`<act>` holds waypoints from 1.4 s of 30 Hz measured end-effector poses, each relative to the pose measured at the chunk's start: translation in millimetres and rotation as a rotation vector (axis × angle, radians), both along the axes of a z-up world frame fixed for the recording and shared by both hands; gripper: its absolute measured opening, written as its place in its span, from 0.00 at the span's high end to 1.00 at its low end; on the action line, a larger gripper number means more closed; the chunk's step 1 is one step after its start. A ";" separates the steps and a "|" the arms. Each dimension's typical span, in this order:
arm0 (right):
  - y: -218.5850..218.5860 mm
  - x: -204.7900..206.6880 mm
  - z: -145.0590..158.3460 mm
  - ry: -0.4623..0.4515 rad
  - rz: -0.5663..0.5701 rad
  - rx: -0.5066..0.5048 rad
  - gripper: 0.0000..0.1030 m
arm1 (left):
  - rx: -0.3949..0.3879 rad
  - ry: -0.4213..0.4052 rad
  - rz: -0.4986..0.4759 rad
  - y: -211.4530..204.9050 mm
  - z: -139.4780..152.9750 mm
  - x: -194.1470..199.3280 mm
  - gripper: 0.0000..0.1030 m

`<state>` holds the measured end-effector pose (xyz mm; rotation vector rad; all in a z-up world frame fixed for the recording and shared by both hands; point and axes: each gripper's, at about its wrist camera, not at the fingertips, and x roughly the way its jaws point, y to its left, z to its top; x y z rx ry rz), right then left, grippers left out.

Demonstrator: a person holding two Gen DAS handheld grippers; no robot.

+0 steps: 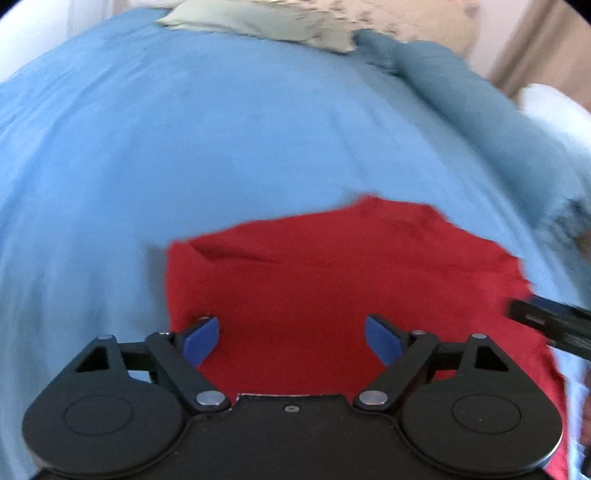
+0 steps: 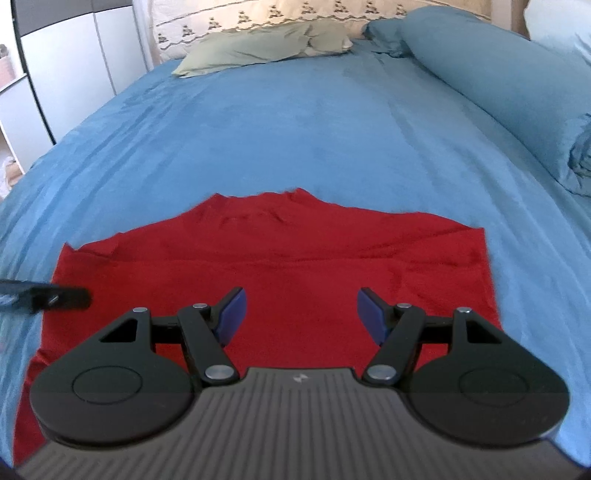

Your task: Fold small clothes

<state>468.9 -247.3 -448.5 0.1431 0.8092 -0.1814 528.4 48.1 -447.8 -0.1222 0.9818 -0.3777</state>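
A red garment [image 1: 332, 280] lies flat on the blue bedsheet [image 1: 184, 147]; it also shows in the right wrist view [image 2: 295, 266], with a fold line across its upper part. My left gripper [image 1: 291, 338] is open and empty, held over the garment's near left part. My right gripper [image 2: 301, 315] is open and empty over the garment's near middle. The right gripper's finger [image 1: 546, 319] shows at the right edge of the left wrist view. The left gripper's finger [image 2: 48, 299] shows at the left edge of the right wrist view.
A green pillow [image 2: 258, 48] and a cream patterned pillow [image 2: 295, 14] lie at the bed's head. A long blue bolster pillow [image 2: 498, 74] runs along the right side. White cabinets [image 2: 66, 74] stand left of the bed.
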 end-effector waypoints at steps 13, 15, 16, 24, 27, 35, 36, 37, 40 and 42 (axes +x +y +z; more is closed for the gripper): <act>-49.0 -19.1 -35.1 0.008 -0.115 -0.024 0.06 | 0.137 -0.126 -0.024 -5.9 -22.4 19.3 0.00; -61.4 -20.4 -48.3 0.034 -0.133 0.011 0.06 | 0.170 -0.132 -0.036 -14.7 -23.7 19.9 0.00; -63.4 -22.7 -49.1 0.021 -0.124 0.015 0.06 | 0.175 -0.119 -0.030 -13.7 -19.2 18.3 0.00; -58.4 -84.0 38.5 -0.115 -0.115 -0.005 0.05 | 0.172 -0.190 0.162 35.2 78.4 -82.2 0.00; -58.6 -129.3 87.7 -0.167 -0.107 -0.010 0.05 | 0.173 -0.194 0.209 47.0 116.4 -140.0 0.00; -59.4 -255.1 184.4 -0.176 -0.059 -0.007 0.04 | 0.158 -0.106 0.327 47.6 184.2 -293.2 0.00; -58.6 -269.8 191.4 -0.167 -0.049 -0.004 0.04 | 0.147 -0.086 0.340 45.5 187.4 -308.9 0.00; -57.6 -285.1 198.4 -0.158 -0.043 -0.006 0.03 | 0.127 -0.065 0.350 44.9 190.1 -326.5 0.00; -53.8 -332.8 209.1 -0.094 -0.042 0.007 0.01 | 0.068 0.063 0.354 36.0 174.4 -359.2 0.00; -50.7 -360.1 201.2 -0.034 -0.041 0.035 0.01 | 0.043 0.127 0.343 28.6 151.4 -375.5 0.00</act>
